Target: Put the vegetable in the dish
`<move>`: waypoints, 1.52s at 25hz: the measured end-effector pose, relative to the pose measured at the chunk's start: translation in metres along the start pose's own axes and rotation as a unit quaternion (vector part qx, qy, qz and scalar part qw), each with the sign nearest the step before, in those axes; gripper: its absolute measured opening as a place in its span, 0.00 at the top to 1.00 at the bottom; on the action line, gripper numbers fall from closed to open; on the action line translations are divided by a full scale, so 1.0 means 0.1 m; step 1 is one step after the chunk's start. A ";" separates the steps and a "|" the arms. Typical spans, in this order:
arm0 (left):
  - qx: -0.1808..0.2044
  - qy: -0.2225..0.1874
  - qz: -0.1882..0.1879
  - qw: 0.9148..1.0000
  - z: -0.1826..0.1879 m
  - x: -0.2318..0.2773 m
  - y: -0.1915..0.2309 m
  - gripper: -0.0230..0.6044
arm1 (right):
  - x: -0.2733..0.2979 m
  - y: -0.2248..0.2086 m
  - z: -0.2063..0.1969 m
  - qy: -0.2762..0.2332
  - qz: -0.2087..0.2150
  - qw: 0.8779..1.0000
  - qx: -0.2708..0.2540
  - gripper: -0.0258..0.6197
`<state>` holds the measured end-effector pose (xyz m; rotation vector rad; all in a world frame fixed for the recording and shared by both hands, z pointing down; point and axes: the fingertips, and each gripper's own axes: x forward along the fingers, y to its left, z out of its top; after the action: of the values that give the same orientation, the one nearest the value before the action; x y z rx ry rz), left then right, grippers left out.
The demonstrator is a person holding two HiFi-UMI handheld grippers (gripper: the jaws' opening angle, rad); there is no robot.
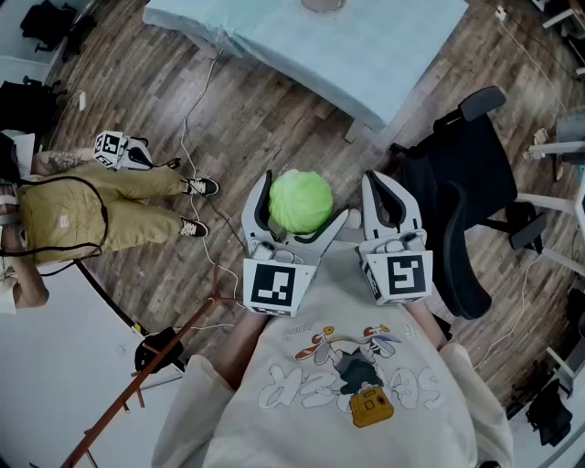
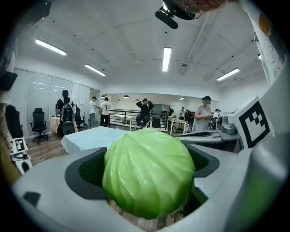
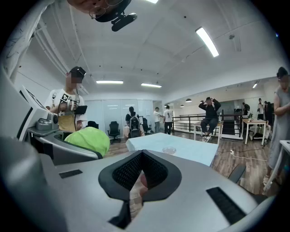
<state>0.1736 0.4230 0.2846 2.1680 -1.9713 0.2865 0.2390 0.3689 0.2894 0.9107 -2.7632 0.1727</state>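
A round green cabbage (image 1: 300, 203) sits between the jaws of my left gripper (image 1: 302, 203), which is shut on it and held at chest height above the wooden floor. In the left gripper view the cabbage (image 2: 148, 176) fills the space between both black pads. Just to its right, my right gripper (image 1: 382, 190) is shut with nothing in it; its pads meet in the right gripper view (image 3: 142, 156). A clear shallow dish (image 3: 169, 150) stands on the light-blue table (image 3: 195, 154) ahead. The same dish (image 1: 322, 5) shows at the top edge of the head view.
A black office chair (image 1: 466, 183) stands to the right, near the table's corner (image 1: 366, 55). At the left sits a person in tan trousers (image 1: 101, 206) beside another marker cube (image 1: 117, 149). Cables (image 1: 196, 119) trail over the floor. Several people stand far behind the table.
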 end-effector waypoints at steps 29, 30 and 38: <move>-0.054 0.010 0.017 0.998 -0.20 -0.29 0.78 0.10 | 0.47 0.59 0.04 0.013 0.025 0.999 0.019 0.93; -0.052 0.010 0.015 0.998 -0.22 -0.28 0.83 0.10 | 0.54 0.61 0.03 0.013 0.024 0.999 0.021 0.93; -0.060 0.004 0.002 0.998 -0.24 -0.28 1.45 0.10 | 0.98 0.80 0.10 0.002 -0.015 0.999 0.032 0.93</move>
<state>0.0266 0.4429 0.3026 2.0856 -1.9359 0.1731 0.1126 0.3744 0.3011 0.9665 -2.7519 0.2583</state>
